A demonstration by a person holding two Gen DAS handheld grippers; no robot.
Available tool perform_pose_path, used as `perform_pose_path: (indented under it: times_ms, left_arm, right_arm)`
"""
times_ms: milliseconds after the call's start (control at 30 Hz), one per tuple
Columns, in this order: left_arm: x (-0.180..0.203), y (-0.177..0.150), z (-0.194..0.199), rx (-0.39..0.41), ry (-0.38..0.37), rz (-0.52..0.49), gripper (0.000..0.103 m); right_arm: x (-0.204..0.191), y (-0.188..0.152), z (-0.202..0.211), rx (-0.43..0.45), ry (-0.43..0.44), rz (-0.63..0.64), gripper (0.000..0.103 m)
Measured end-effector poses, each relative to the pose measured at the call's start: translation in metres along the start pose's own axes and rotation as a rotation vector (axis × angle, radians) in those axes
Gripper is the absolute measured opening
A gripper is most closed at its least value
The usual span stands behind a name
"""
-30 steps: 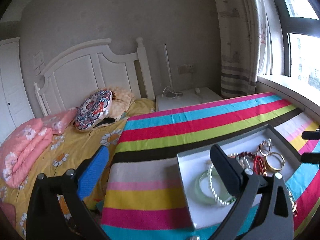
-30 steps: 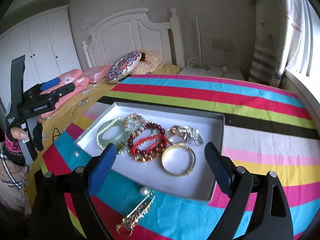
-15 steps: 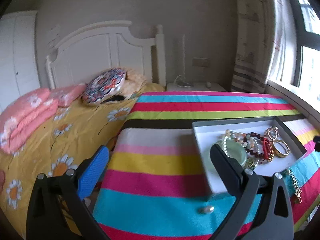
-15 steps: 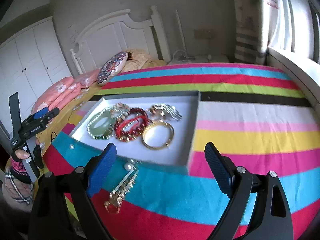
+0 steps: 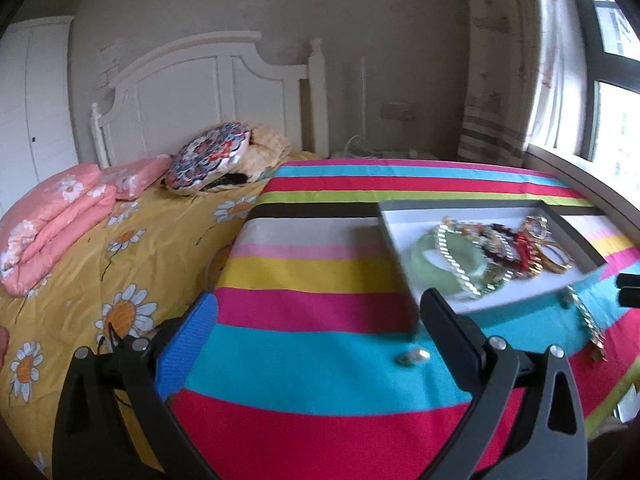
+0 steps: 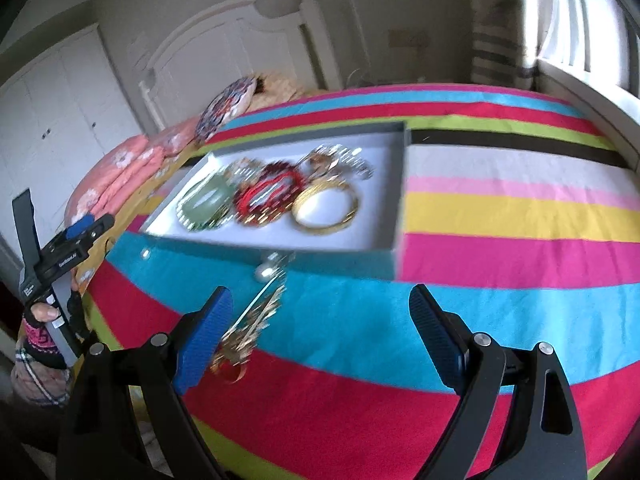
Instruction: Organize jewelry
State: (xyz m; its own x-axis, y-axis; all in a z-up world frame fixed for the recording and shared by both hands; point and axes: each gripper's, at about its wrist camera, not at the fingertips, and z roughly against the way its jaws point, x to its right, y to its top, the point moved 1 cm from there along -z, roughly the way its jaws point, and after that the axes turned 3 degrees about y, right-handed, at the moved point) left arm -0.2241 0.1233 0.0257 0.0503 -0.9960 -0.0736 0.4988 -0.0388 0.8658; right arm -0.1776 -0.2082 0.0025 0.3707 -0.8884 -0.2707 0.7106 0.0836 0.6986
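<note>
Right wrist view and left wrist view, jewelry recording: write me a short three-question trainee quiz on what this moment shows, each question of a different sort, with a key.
1. True or false: the gold bangle lies inside the tray.
2. Multiple choice: the gold hair clip lies
A. in the tray
B. on the striped cloth, in front of the tray
C. in the right gripper
3. Fill in: the left gripper and the right gripper are both ____ and hold nothing.

Key: 1 true; 2 B; 3 open.
</note>
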Motion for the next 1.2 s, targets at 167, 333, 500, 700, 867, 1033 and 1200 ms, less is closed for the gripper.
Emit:
perform_pose_path:
  times_ms: [167,333,500,700,867,1033,1200]
  left_arm:
    - [0.035,-0.016,0.021,0.017,-0.078,-0.073,0.1]
    - [0.093,-0.041,0.037,-0.003,-0.214,-0.228,0.1]
    - [0.146,-0.063,0.045,-0.02,-0.283,-0.398,0.1]
    - [0.169,-0.074,0.043,-0.053,-0.328,-0.44,0.1]
    - [0.17,-0.072,0.04,-0.067,-0.34,-0.435,0.1]
    - [0.169,-0.069,0.037,-0.083,-0.351,-0.423,0.1]
    - [0.172,-0.068,0.036,-0.091,-0.362,-0.422,0.1]
  right_arm:
    - [-0.034,-0.004,-0.013,-0.05,-0.01,0.092,0.086]
    - [-0.055,-0.008,-0.035,-0.119,-0.046,0.153,0.084]
    - [-0.058,-0.008,-0.044,-0.139,-0.144,0.211,0.053]
    - [-0.037,-0.005,-0.035,-0.122,-0.156,0.169,0.016]
    - [-0.019,-0.005,-0.025,-0.094,-0.126,0.101,0.016]
    - [-0.007,-0.005,-0.013,-0.06,-0.11,0.065,0.016]
    - [-0.005,-0.008,-0.003,-0.028,-0.102,0.072,0.016]
